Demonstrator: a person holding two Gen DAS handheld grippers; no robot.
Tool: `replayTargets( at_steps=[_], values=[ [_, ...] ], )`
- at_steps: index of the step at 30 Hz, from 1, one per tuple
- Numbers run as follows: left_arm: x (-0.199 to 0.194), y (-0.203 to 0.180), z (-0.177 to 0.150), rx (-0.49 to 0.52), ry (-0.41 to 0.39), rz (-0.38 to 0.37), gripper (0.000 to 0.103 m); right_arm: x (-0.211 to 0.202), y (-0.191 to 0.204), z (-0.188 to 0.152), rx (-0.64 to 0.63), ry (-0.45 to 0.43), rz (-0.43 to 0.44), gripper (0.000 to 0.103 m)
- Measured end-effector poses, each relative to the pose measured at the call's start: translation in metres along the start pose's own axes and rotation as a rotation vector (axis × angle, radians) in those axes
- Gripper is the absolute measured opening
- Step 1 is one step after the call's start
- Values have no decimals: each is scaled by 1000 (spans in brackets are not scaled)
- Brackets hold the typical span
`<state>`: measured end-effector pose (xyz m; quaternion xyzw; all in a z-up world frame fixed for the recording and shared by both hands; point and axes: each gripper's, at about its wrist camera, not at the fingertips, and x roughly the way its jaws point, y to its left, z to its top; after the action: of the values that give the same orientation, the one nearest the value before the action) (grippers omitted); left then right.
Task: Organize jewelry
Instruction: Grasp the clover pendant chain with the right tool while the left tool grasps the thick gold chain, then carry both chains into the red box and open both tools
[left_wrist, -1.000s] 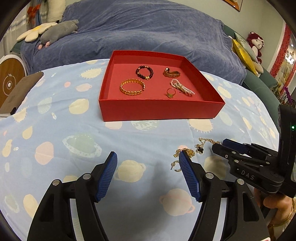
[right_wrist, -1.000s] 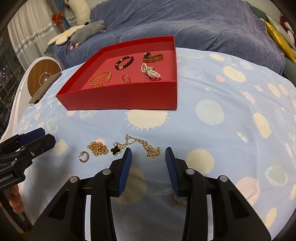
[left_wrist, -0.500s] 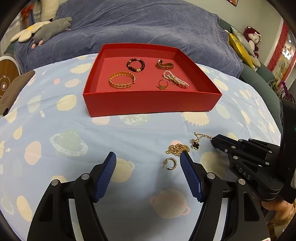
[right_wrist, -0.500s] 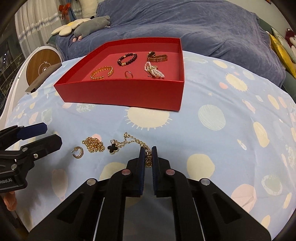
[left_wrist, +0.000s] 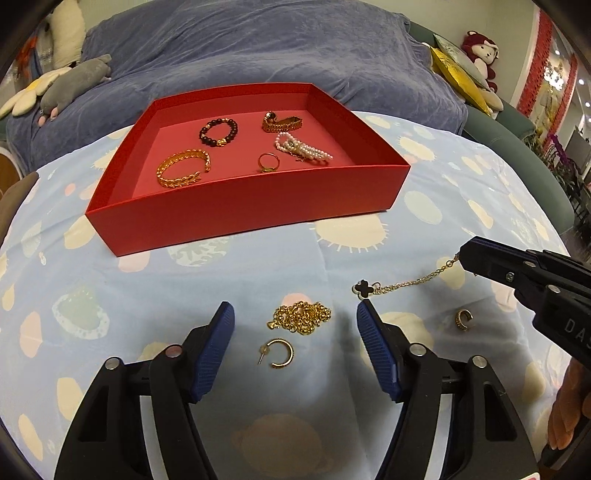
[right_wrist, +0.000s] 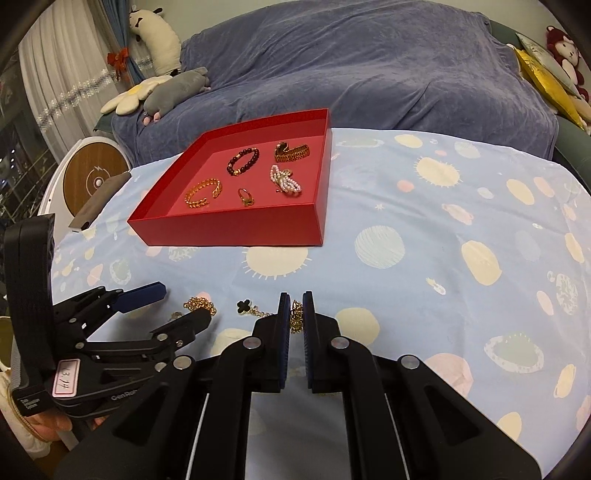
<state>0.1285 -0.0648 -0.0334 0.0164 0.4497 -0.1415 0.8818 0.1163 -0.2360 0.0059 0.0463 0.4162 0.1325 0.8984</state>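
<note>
Right hand-held gripper (right_wrist: 294, 314) clamps the clover-charm gold chain (left_wrist: 402, 285) off the desk (left_wrist: 258, 273), left hand-held gripper (left_wrist: 295, 347) closing, nothing pinched, around gold hoop earring (left_wrist: 280, 354) before red tray (left_wrist: 240, 218).

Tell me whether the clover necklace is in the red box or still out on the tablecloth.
Out. The clover necklace trails over the tablecloth in front of the red box, one chain end pinched in the shut right gripper.
</note>
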Motion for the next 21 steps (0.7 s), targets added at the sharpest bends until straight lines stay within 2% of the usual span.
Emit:
replayTargets(
  at_steps=[1, 5, 8, 9, 10, 16, 21],
  values=[
    [4, -1, 0, 4, 9, -4, 52, 0, -1, -1, 1, 1, 2, 6],
    [8, -9, -2, 48, -6, 32, 45, 0, -4, -2, 8, 6, 5, 6],
    [8, -11, -3, 66, -19, 54, 25, -1, -5, -3, 12, 5, 4, 6],
    [8, -11, -3, 68, -21, 57, 14, -1, -5, -2, 14, 4, 4, 6],
    [8, -10, -3, 68, -21, 55, 11, -1, -5, -2, 16, 2, 4, 6],
    [0, -6, 2, 46, -22, 16, 7, -6, -6, 4, 38, -14, 15, 6],
    [-27, 1, 15, 17, -78, -20, 7, -24, 2, 20, 39, -71, 41, 6]
  ],
)
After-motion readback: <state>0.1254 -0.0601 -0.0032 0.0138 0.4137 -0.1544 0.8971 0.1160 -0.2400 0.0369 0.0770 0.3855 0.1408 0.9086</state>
